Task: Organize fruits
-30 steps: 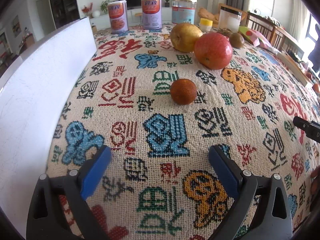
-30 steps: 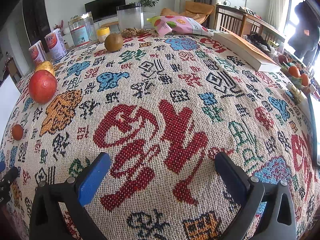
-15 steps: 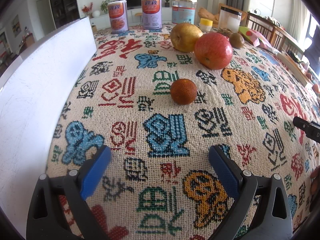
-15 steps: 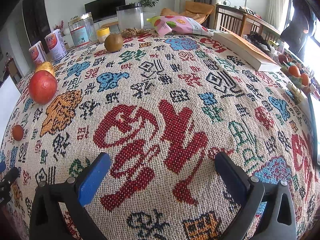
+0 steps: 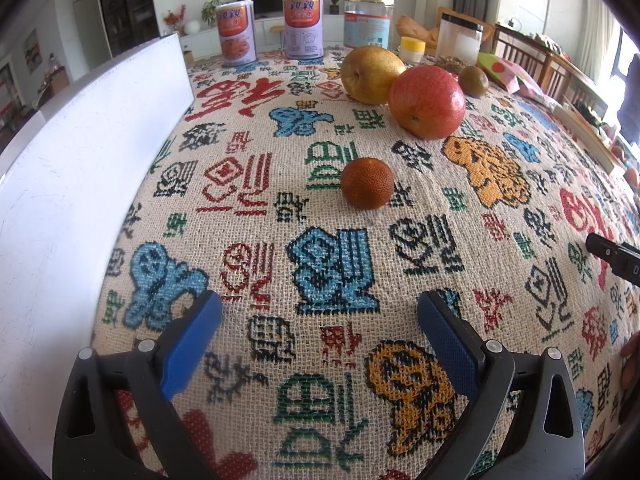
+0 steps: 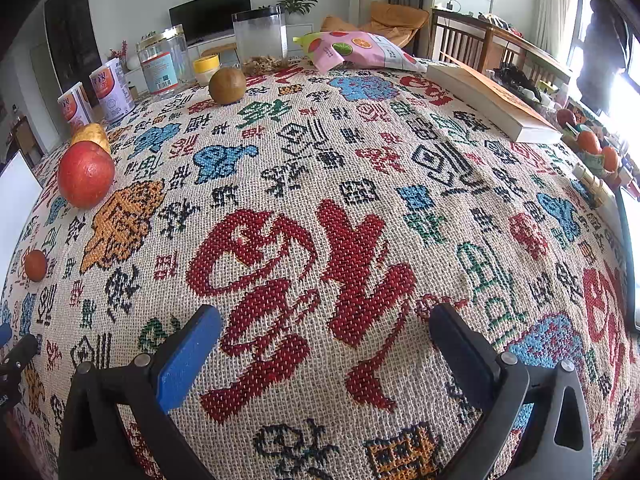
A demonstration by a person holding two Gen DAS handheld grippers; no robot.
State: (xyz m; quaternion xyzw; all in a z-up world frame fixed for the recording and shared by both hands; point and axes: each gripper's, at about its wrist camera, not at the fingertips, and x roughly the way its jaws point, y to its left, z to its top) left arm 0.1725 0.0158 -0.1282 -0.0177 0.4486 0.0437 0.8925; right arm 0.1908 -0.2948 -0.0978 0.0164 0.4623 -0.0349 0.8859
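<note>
In the left wrist view a small orange fruit lies on the patterned tablecloth, ahead of my open, empty left gripper. Behind it sit a red apple, a yellow pear and a brown kiwi. In the right wrist view my right gripper is open and empty over the cloth. The kiwi is far ahead; the apple, the pear and the small orange fruit lie at the left.
A white board stands along the left edge. Two cans, jars and a yellow-lidded pot line the far edge. A snack bag and a book lie far right.
</note>
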